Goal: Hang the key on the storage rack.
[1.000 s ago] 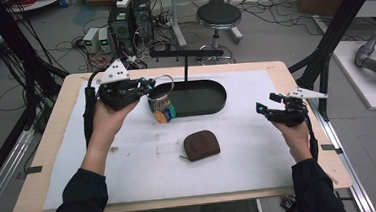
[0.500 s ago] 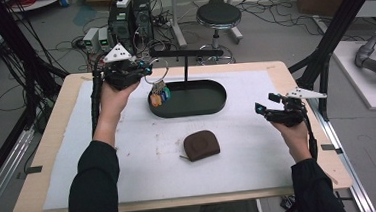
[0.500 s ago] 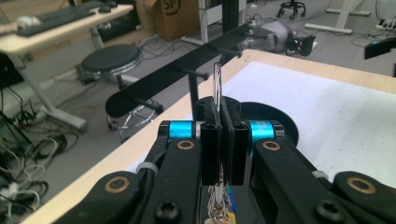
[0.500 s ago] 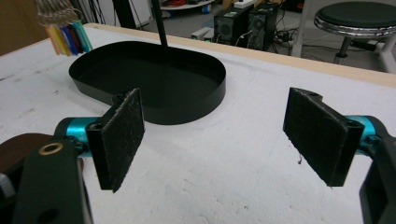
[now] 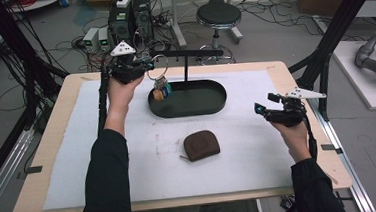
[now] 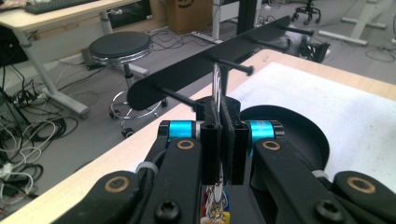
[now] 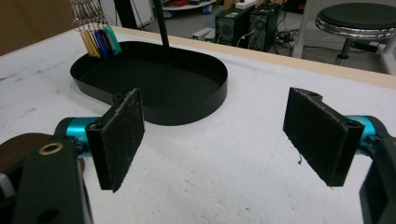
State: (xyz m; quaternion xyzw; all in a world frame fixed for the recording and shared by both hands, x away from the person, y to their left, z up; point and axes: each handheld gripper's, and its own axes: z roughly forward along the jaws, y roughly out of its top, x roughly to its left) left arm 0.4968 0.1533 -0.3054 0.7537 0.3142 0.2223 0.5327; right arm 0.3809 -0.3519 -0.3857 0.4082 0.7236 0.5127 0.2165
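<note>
— Left gripper (image 5: pixel 145 65)?
— Clenched on the key ring (image 5: pixel 156 64), raised near the black rack (image 6: pixel 205 65); coloured tags (image 5: pixel 161 92) dangling over the oval tray (image 5: pixel 211 107).
— Right gripper (image 5: pixel 262 106)?
— Jaws spread wide, grasping nothing, near the table's right edge.
— Brown pouch (image 5: pixel 201 145)?
— Flat on the white mat (image 5: pixel 260 161), before the tray.

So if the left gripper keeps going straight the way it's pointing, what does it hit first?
Most likely the black rack bar with its pegs: the left gripper, shut on the key ring, points right at it. How much gap remains is unclear.
</note>
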